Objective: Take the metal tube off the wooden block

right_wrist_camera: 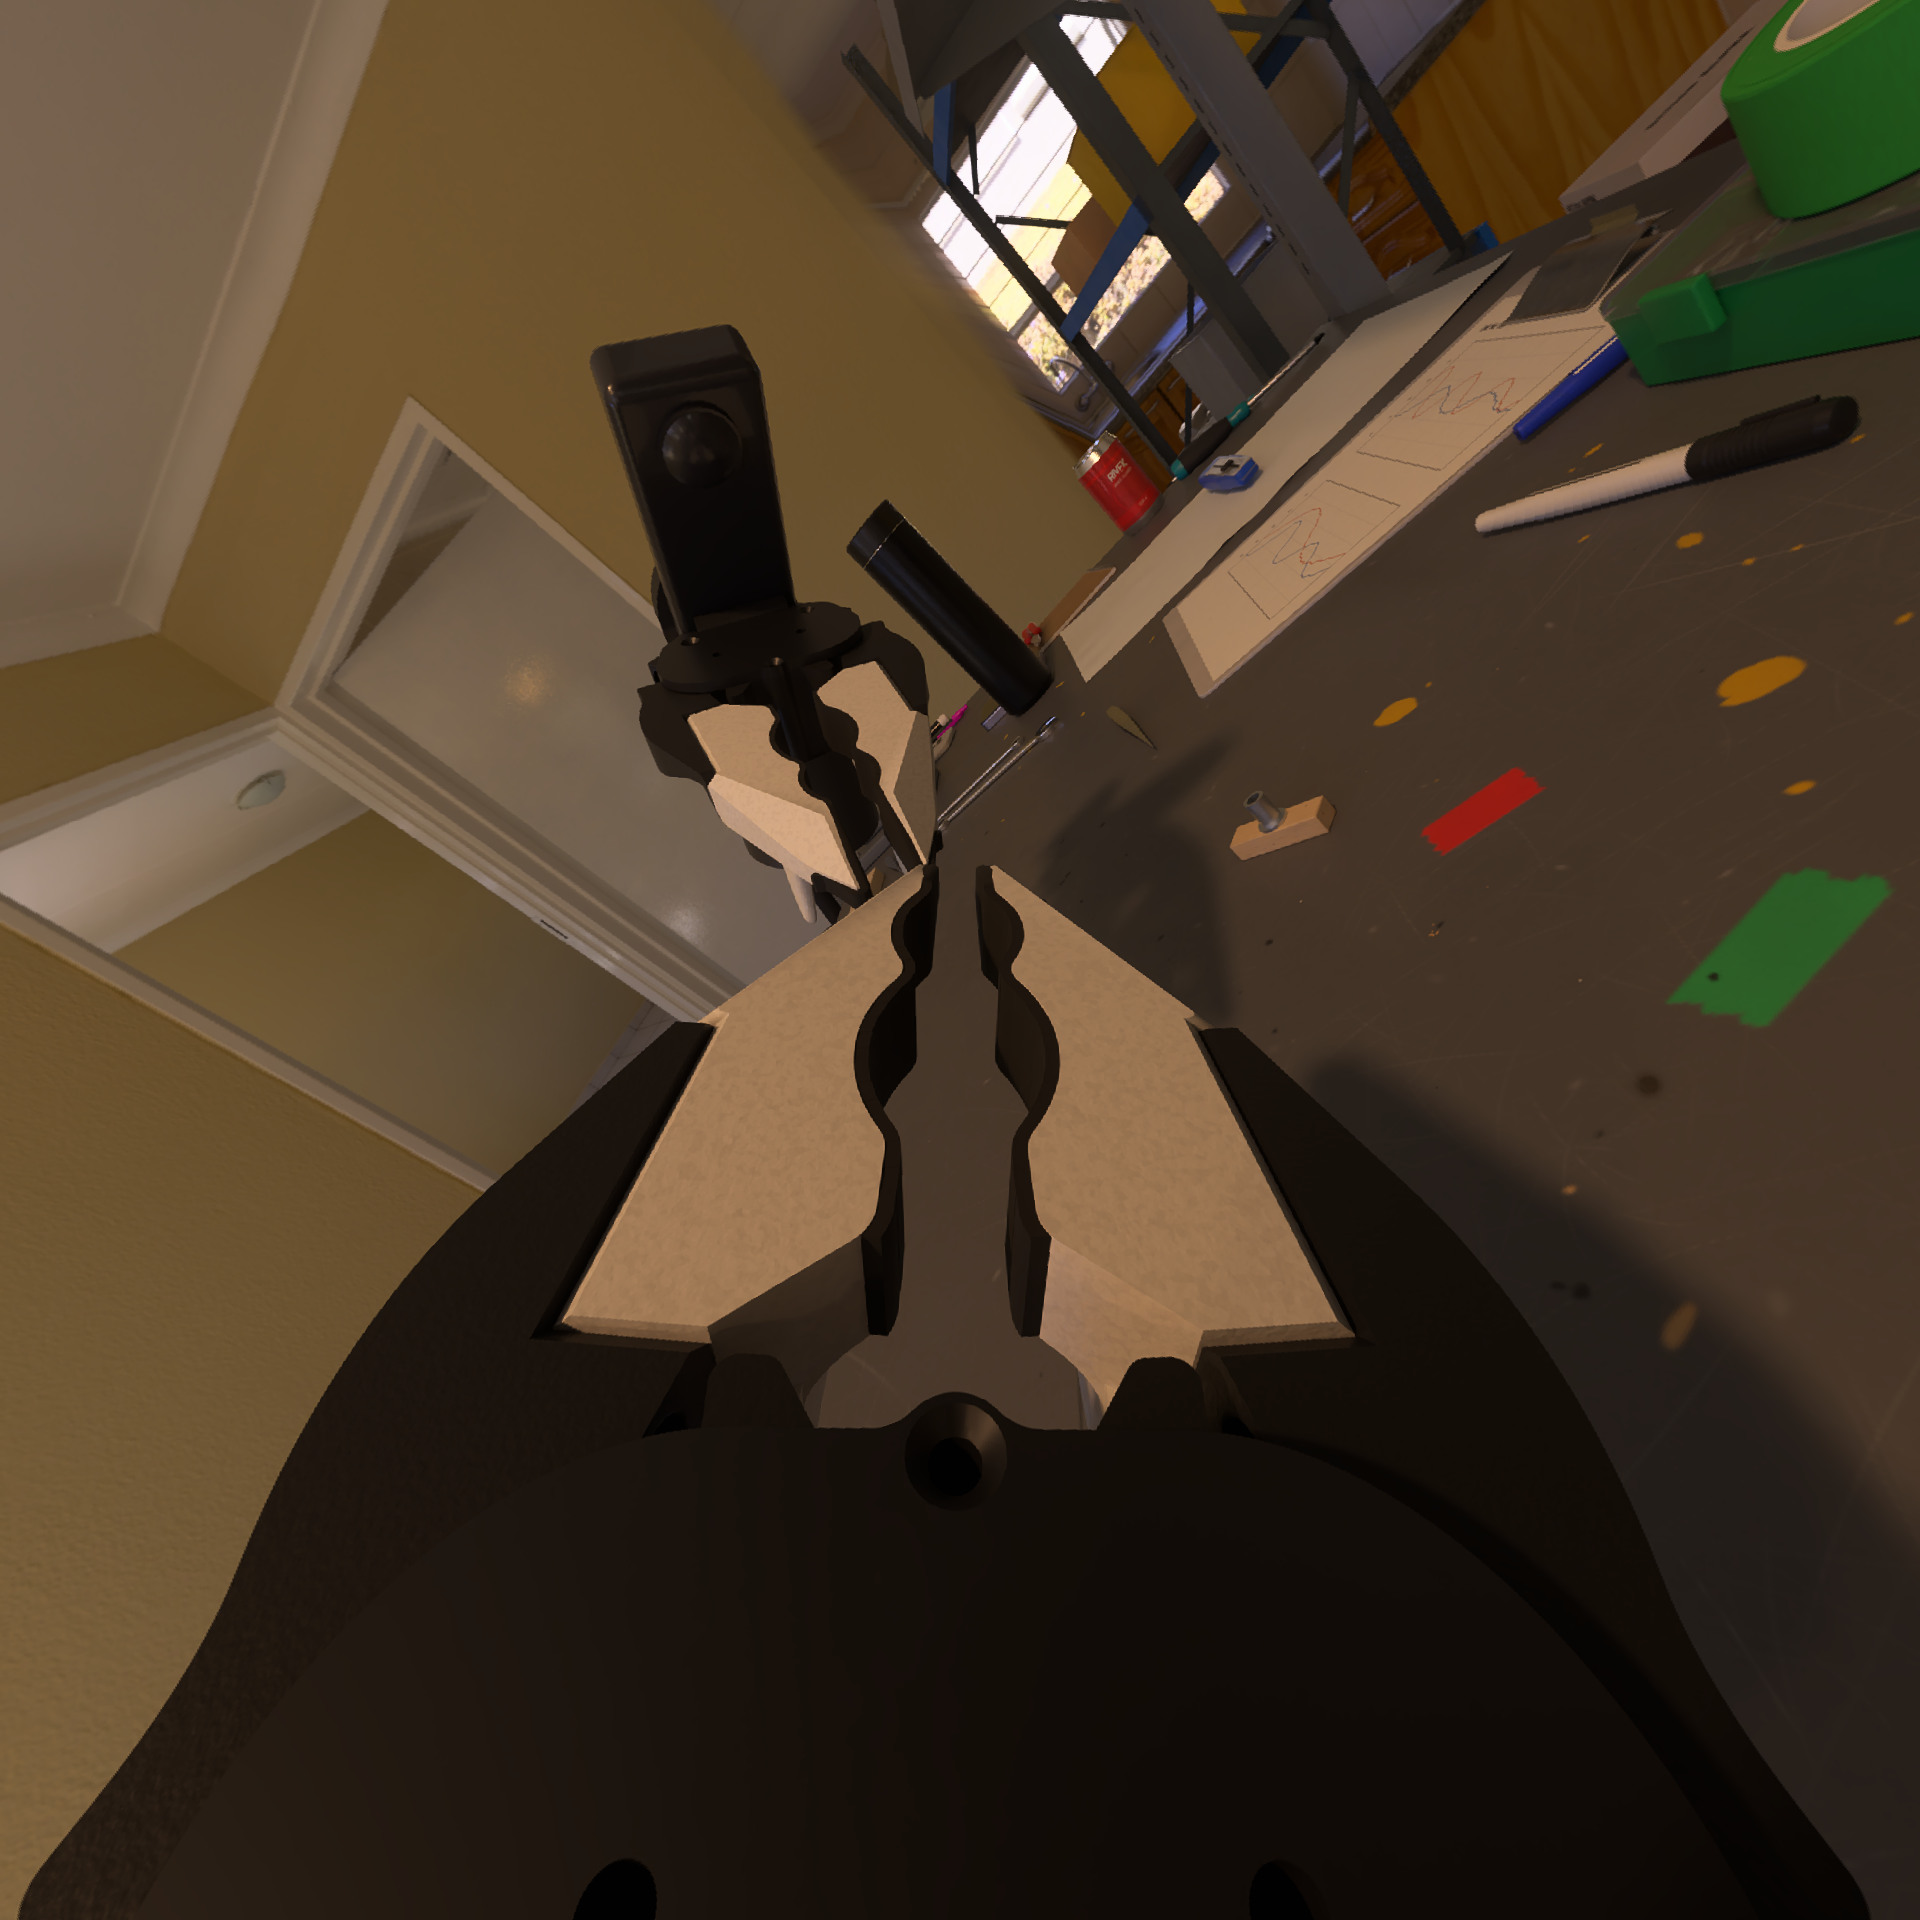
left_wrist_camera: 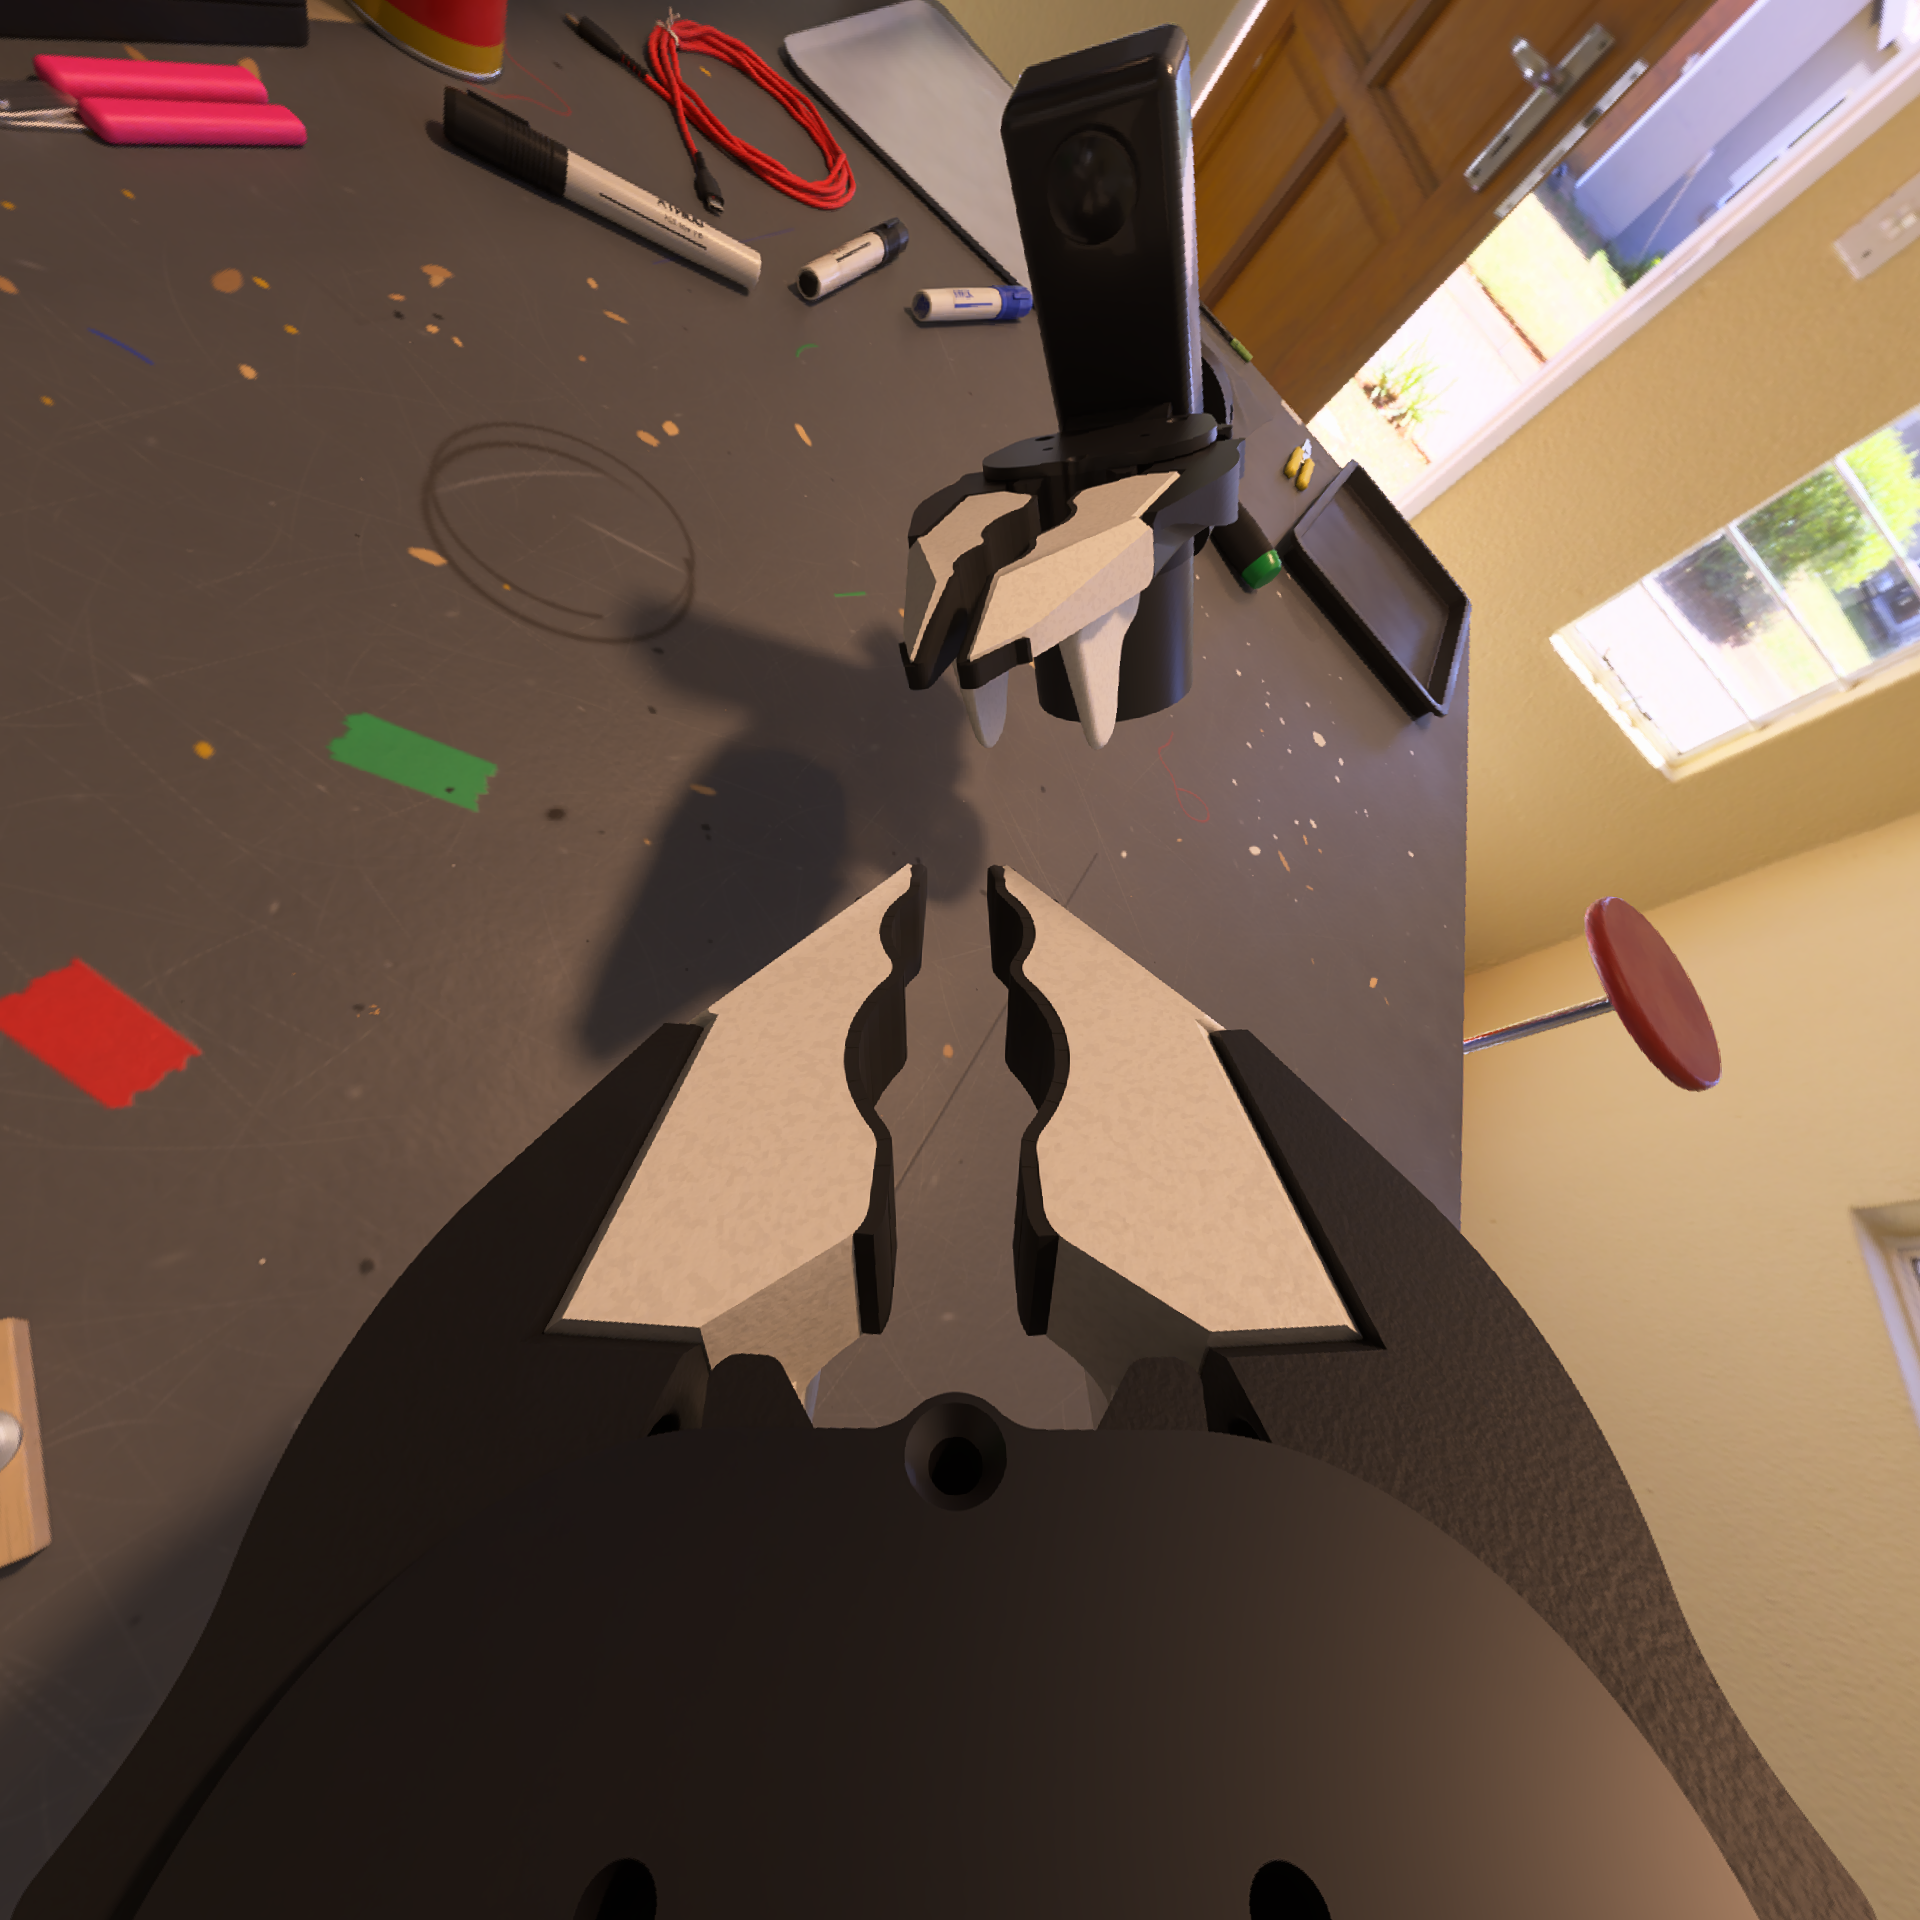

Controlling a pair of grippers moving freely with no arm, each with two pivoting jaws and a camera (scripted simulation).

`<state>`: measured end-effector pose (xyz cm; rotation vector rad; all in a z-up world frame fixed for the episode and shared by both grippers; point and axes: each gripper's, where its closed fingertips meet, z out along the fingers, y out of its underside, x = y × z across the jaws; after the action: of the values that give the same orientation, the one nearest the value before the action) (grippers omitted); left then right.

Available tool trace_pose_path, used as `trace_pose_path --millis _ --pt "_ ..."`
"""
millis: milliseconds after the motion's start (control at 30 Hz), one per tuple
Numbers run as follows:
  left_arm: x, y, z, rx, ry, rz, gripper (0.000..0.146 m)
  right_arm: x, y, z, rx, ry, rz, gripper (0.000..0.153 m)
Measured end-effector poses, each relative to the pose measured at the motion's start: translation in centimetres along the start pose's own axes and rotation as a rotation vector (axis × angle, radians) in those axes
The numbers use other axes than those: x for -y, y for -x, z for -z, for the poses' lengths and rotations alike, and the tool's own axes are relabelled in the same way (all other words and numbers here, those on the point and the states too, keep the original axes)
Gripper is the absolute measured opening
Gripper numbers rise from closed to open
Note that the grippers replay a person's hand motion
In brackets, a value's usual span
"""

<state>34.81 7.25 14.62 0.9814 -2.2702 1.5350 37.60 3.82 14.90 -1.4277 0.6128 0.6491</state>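
The wooden block (right_wrist_camera: pixel 1286 828) lies flat on the dark table with the short metal tube (right_wrist_camera: pixel 1261 807) standing upright in it. It is to the right of and beyond my right gripper (right_wrist_camera: pixel 958 878), well apart from it. In the left wrist view only an end of the block (left_wrist_camera: pixel 19 1444) shows at the left edge, far from my left gripper (left_wrist_camera: pixel 956 875). Both grippers hover over the table facing each other, jaws slightly parted and empty. The right gripper (left_wrist_camera: pixel 1042 727) shows ahead in the left wrist view, and the left gripper (right_wrist_camera: pixel 831 883) in the right wrist view.
Red tape (right_wrist_camera: pixel 1481 810) and green tape (right_wrist_camera: pixel 1777 951) patches lie flat near the block. Markers (left_wrist_camera: pixel 597 192), a red cable (left_wrist_camera: pixel 748 114), a black tray (left_wrist_camera: pixel 1377 587), a black cylinder (right_wrist_camera: pixel 951 623), paper sheets (right_wrist_camera: pixel 1340 520) and a green tape roll (right_wrist_camera: pixel 1818 104) lie farther off. The table edge (left_wrist_camera: pixel 1460 935) is near.
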Motion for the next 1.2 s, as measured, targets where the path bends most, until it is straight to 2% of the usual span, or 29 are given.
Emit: trace_pose_path --millis 500,1200 --pt "-1.2 -0.7 0.3 0.015 0.045 -0.033 0.013 -0.2 0.5 -0.4 0.007 0.007 0.004 0.007" --pt "-1.0 0.8 0.7 0.104 0.011 -0.052 0.014 -0.7 0.4 -0.2 -0.009 0.007 0.004 0.007"
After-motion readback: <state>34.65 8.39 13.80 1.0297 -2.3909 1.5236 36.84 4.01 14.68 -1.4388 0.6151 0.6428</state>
